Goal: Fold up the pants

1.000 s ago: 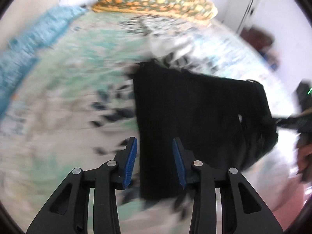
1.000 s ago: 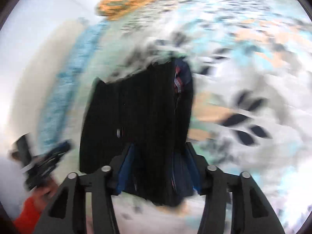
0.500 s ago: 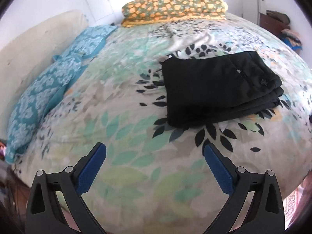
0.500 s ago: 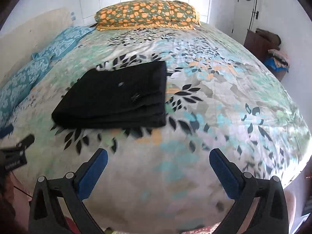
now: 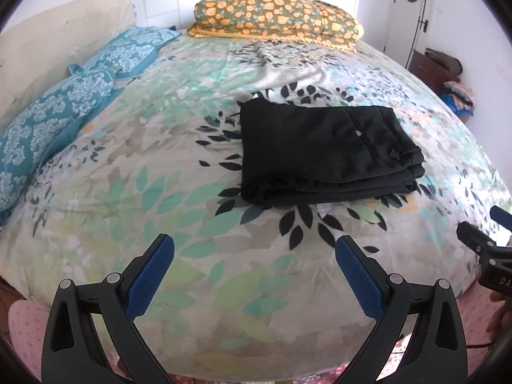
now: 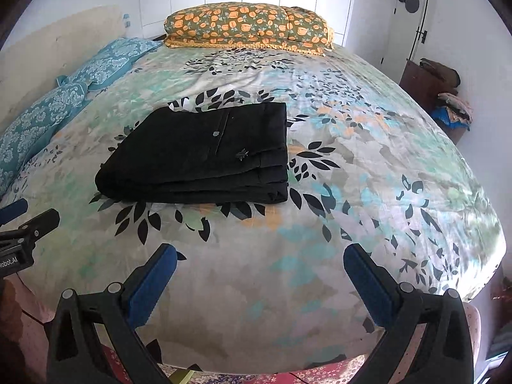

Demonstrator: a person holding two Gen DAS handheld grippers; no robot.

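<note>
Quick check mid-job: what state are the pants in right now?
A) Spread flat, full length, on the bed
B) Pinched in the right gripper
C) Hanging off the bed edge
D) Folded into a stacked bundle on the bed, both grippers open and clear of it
D: the pants lie as a layered bundle on the bed, with the left gripper and right gripper open, short of them.

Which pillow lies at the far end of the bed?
The orange-flowered pillow, alone at the far end of the bed. The two blue pillows lie along the left edge.
</note>
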